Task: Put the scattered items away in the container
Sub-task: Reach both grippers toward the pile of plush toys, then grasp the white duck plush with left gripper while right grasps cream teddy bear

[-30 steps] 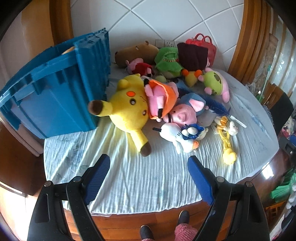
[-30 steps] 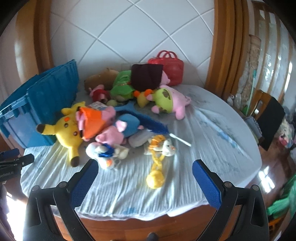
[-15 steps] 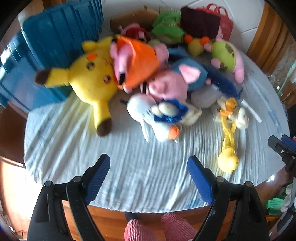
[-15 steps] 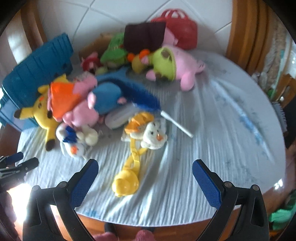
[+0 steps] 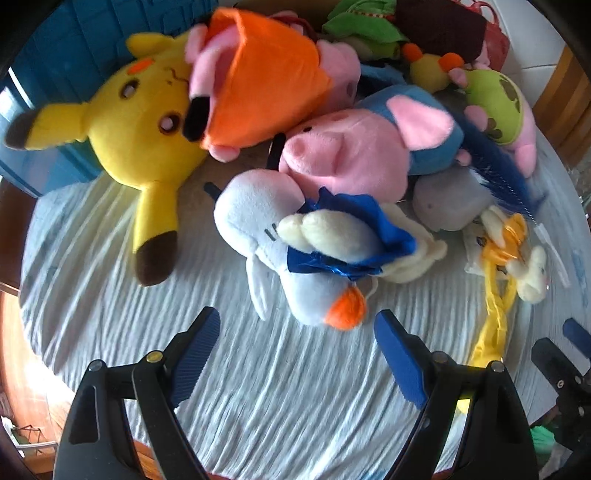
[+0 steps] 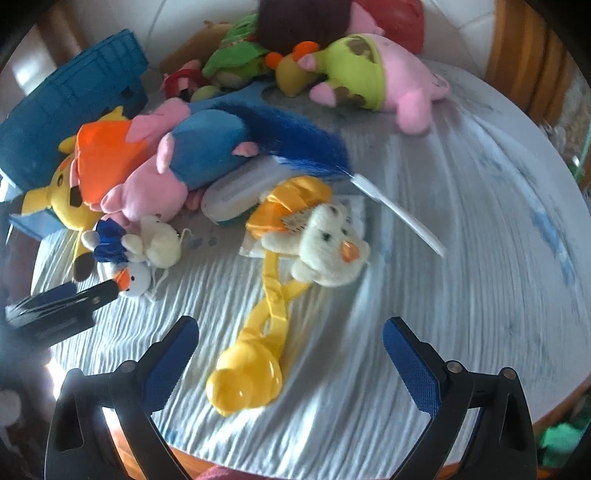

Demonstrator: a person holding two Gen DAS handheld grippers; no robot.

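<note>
Plush toys lie piled on a table with a pale cloth (image 5: 295, 398). My left gripper (image 5: 297, 354) is open, just short of a white and blue duck plush (image 5: 303, 251) with an orange beak. My right gripper (image 6: 290, 363) is open, its jaws on either side of a yellow ribbon toy (image 6: 245, 380) joined to a white bear plush (image 6: 328, 247). A yellow Pikachu plush (image 5: 136, 125), an orange and pink plush (image 5: 258, 74) and a pink pig plush (image 5: 351, 151) lie behind. The blue crate (image 6: 70, 107) stands at the far left.
A blue feather duster (image 6: 306, 151), a pink and green plush (image 6: 376, 77), a green plush (image 6: 240, 59) and a red bag (image 6: 399, 18) lie further back. The table's wooden edge (image 6: 565, 398) curves at the right. The left gripper also shows in the right wrist view (image 6: 62, 299).
Both grippers have moved forward and down toward the toys. The duck plush and the yellow ribbon toy now lie much closer to the fingertips. Both stayed open.
</note>
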